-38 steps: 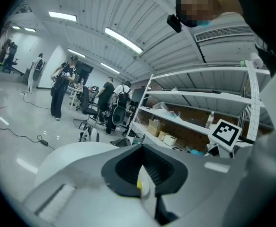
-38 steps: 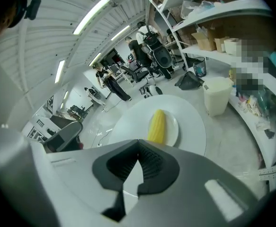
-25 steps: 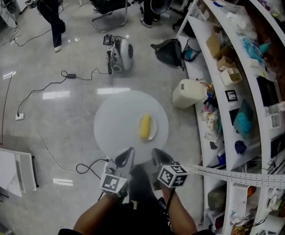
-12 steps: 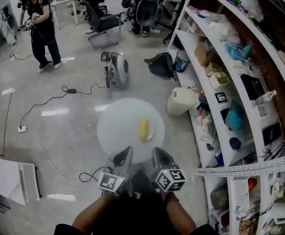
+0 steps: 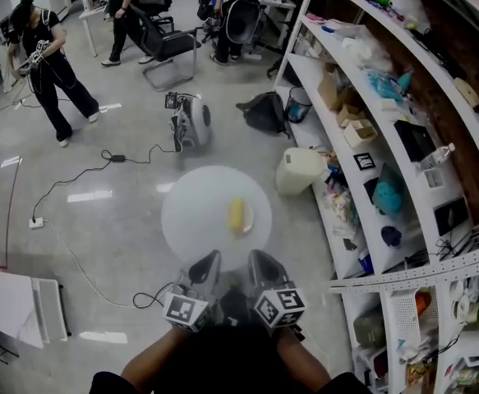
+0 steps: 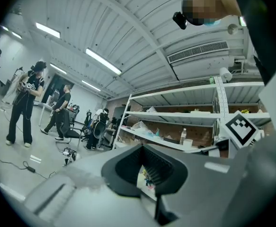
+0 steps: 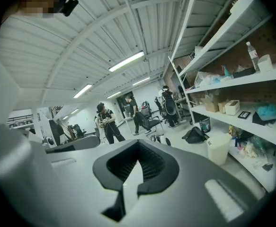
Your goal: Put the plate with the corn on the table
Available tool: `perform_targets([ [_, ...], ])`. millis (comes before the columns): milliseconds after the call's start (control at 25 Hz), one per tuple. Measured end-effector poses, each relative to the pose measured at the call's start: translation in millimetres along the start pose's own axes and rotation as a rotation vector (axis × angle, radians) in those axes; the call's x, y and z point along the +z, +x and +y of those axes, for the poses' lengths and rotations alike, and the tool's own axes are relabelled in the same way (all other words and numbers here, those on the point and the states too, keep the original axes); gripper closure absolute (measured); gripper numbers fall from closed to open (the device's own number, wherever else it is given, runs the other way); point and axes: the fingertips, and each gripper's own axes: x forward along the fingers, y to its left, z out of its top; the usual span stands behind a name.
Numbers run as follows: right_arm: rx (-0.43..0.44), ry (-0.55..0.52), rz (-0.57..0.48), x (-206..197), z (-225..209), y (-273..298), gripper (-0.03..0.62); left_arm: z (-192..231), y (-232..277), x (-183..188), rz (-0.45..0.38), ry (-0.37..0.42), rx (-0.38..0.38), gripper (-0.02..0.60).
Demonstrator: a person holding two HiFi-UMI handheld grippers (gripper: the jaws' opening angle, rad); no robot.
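On the table (image 5: 191, 212), right of centre, sits the plate (image 5: 251, 220) bearing the corn (image 5: 238, 215), so the left gripper (image 5: 208, 261) and right gripper (image 5: 259, 259), shut and empty by its near edge, should probably draw back without nudging it.

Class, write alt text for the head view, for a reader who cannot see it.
Seen from above, a yellow corn cob lies on a small white plate on a round white table. The left gripper and right gripper, both shut and empty, hover at its near edge; cluttered white shelves line the right.
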Motion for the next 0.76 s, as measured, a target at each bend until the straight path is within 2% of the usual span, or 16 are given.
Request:
perform_targets([
  [120,0.018,-0.011,0.005,-2,5,0,0.586,-3,-2,-5,0.006,0.011,-0.007,0.58],
  [280,0.01,-0.016,0.019,-6,9,-2,0.586,5,-7,-13,0.002,0.089,-0.023,0.58],
  [400,0.003,-0.028,0.037,-13,9,-3,0.586,7,-9,-12,0.0,0.069,-0.022,0.58],
  [520,-0.002,-0.033,0.037,-15,9,-4,0.586,2,-8,-8,0.008,0.016,-0.018,0.58],
  [760,-0.024,-0.054,0.027,-11,8,-6,0.586,6,-8,-18,-0.001,0.086,-0.049,0.58],
])
